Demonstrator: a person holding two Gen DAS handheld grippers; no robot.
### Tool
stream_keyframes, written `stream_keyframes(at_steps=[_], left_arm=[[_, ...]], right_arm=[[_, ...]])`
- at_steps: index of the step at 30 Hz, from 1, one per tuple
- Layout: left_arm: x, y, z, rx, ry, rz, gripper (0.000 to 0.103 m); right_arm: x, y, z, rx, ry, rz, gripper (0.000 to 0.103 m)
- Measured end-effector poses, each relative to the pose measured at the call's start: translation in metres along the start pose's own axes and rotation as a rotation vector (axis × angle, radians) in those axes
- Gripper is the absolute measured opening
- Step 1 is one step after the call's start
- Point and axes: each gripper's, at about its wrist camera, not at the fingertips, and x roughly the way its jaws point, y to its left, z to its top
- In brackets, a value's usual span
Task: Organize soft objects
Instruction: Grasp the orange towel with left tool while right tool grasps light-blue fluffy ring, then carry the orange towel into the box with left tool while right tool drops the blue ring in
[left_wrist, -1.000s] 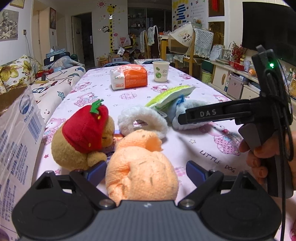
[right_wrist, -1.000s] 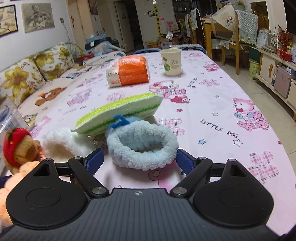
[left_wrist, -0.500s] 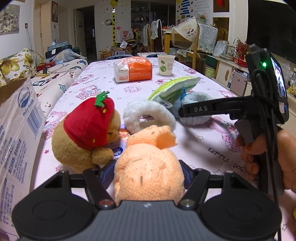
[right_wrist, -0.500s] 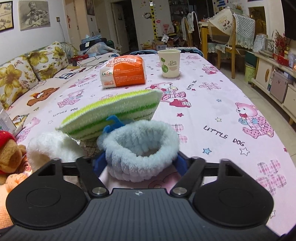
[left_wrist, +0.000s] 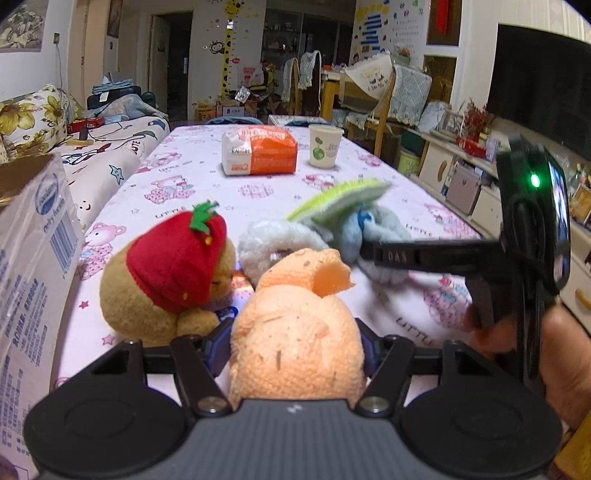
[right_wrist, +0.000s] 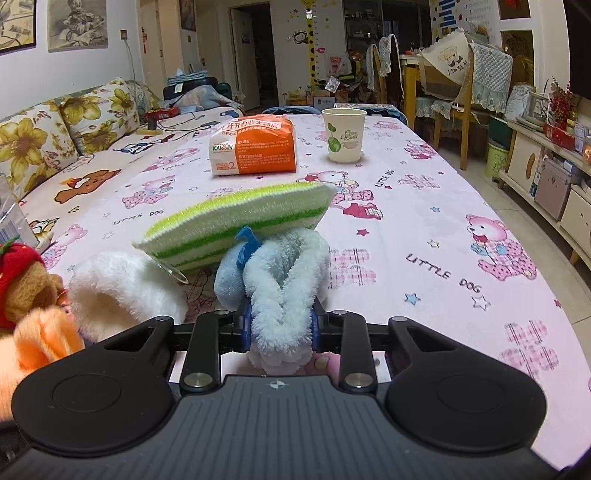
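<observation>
Terrycloth orange toy (left_wrist: 295, 354) squeezed; fluffy blue band (right_wrist: 282, 291) pinched flat.

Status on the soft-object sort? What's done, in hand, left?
Done: nothing looks sorted yet. In hand: left gripper shut on the orange plush; right gripper shut on the blue scrunchie. Left: bear with strawberry hat, white scrunchie and green striped pad, all on the table.
</observation>
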Motion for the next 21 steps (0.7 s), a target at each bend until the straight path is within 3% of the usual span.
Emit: stream_keyframes(at_steps=[21], left_arm=[[-0.032, 0.022, 0.013, -0.093, -0.16, -0.057, 0.065]], right_arm=[[-0.022, 0.008, -0.013, 0.158, 0.018, 0.022, 0.033]])
